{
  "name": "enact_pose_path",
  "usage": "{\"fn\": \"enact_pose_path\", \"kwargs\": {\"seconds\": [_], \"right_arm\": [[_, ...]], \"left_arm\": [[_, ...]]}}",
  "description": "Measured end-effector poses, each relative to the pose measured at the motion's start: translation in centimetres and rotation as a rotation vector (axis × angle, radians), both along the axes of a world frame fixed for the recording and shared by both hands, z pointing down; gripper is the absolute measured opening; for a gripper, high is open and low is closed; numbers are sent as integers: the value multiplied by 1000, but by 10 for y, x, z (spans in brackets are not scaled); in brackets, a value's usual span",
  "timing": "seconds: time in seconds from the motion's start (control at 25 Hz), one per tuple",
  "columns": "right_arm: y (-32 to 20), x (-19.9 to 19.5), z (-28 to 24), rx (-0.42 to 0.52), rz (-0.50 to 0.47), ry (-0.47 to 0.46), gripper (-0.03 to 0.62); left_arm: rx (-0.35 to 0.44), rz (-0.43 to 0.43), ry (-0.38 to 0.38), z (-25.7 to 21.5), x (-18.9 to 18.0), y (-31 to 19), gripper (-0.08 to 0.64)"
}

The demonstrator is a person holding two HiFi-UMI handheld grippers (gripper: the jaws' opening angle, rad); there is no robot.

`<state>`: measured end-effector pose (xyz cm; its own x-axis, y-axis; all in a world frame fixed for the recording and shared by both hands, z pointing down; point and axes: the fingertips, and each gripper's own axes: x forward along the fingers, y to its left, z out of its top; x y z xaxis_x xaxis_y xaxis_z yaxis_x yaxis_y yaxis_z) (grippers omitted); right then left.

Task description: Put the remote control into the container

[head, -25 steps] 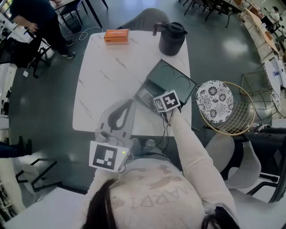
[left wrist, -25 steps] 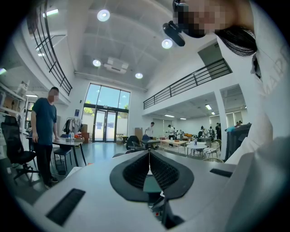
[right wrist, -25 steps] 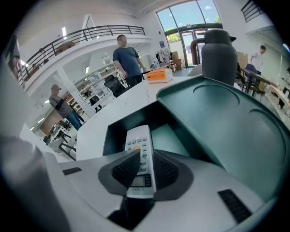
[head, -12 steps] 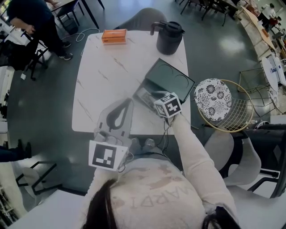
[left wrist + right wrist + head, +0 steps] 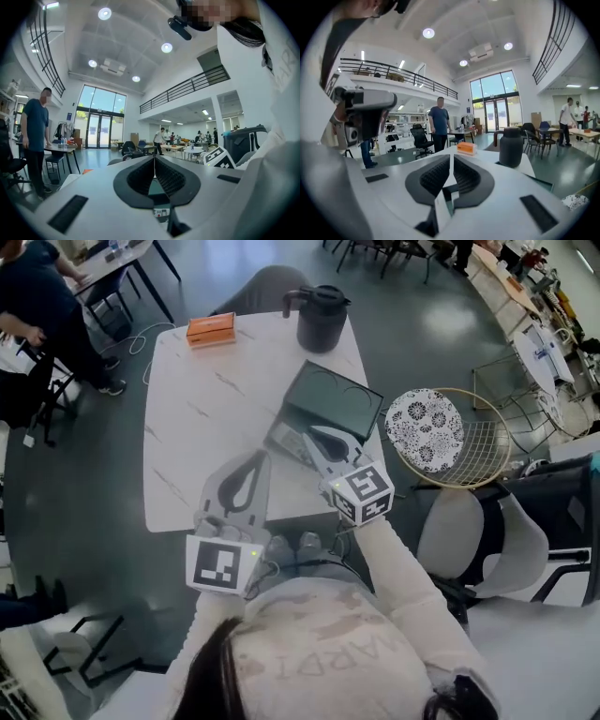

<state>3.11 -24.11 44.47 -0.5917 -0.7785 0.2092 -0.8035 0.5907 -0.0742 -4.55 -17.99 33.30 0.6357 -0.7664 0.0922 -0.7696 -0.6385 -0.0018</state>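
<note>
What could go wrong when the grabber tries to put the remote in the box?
The container sits by the table's right edge, so a push might slide it off. The right gripper is shut beside the remote control; unless it opens, it may shove the remote, not grip it. The black jug close behind the container could get bumped.

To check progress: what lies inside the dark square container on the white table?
In the dark square container only two round outlines show, nothing else. The right gripper covers its near edge.
</note>
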Motion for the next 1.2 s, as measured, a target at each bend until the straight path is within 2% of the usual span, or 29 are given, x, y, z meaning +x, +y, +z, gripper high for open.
{"fn": "enact_pose_path", "kwargs": {"seconds": [0.24,0.4,0.64,0.96,1.2], "right_arm": [[51,8,-65,150,84,-65,34],[81,15,-93,225,118,-42,32],[127,28,-113,260,145,-45,32],[194,45,-130,277,142,-59,32],[242,43,-134,285,138,-50,32]], "left_arm": [[3,87,4,5,12,15,14],[21,123,10,1,24,28,14],[64,159,6,-10,45,61,14],[86,139,-4,-24,60,126,14],[98,115,-15,-25,59,172,14]]}}
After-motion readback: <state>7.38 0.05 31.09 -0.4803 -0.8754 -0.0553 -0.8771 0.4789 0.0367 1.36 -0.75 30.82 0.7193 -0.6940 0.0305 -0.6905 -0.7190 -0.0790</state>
